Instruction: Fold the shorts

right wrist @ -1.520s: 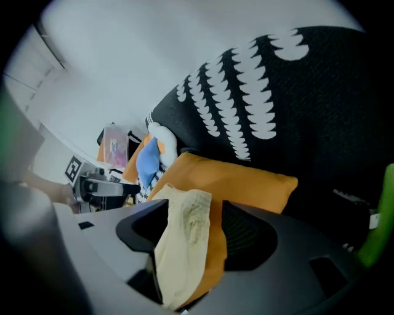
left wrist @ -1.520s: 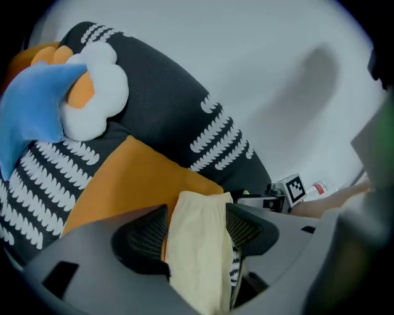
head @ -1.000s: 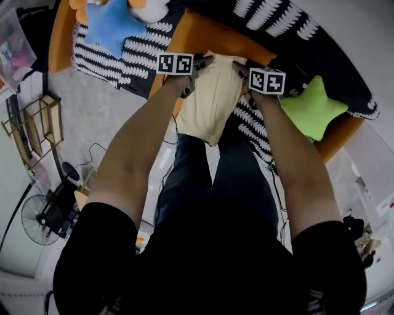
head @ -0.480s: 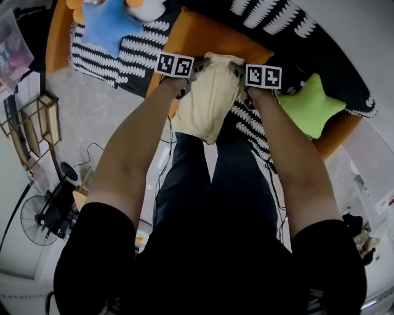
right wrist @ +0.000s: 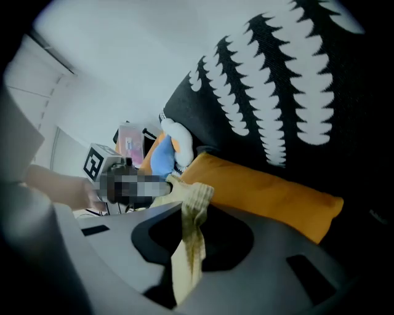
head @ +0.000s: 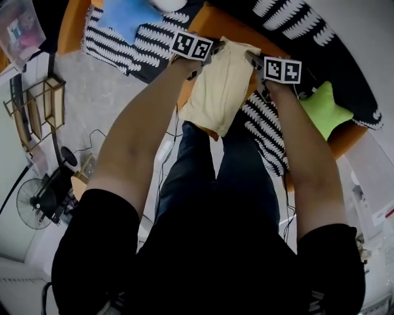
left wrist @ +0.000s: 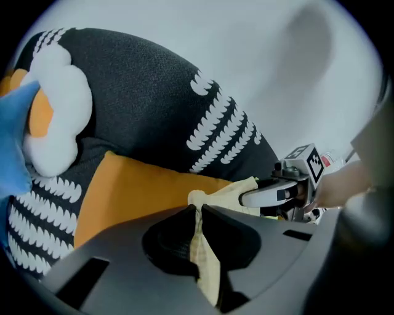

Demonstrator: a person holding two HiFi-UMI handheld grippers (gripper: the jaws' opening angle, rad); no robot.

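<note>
A pale grey speckled floor [head: 104, 92] lies beside an orange upholstered sofa [left wrist: 135, 191] draped with a black-and-white leaf-patterned throw [head: 123, 46]. A blue star-shaped pillow [head: 126, 12] and a green star-shaped pillow [head: 323, 111] rest there. A light wooden rack [head: 37, 107] and a black floor fan [head: 34, 203] stand at the left. A plain white wall [left wrist: 246, 49] rises behind.

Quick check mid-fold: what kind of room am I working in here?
Likely a living room or lounge: an orange sofa, black-and-white patterned cushions, a green star pillow, and a floor fan nearby.
</note>
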